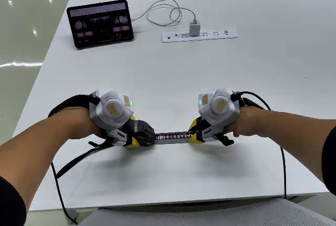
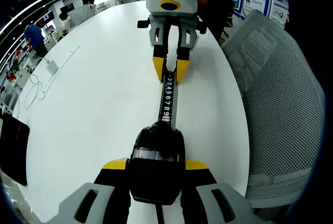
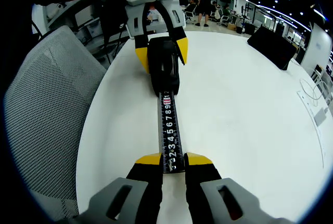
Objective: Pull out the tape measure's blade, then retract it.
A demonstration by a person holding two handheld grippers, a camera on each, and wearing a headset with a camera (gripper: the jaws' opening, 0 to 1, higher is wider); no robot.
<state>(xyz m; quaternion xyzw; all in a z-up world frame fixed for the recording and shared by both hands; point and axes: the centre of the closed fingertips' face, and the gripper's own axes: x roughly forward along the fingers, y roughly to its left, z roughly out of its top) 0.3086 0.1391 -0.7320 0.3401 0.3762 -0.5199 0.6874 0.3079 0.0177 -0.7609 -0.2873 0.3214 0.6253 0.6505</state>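
Our left fingers (image 2: 115, 164) clamp the case (image 2: 156, 168), our right fingers (image 3: 149, 160) pinch the blade (image 3: 167, 125), which is out a short way; we judge retraction is not yet begun.

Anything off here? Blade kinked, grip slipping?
Nothing stands out. The left gripper clamps the tape measure case, the right gripper pinches the end of the blade, which runs straight between them over the white table.

The white bench (image 1: 252, 73) carries a dark tablet (image 1: 100, 23), a white power strip (image 1: 199, 35) with a charger (image 1: 195, 28), and a looped cable (image 1: 163, 11).
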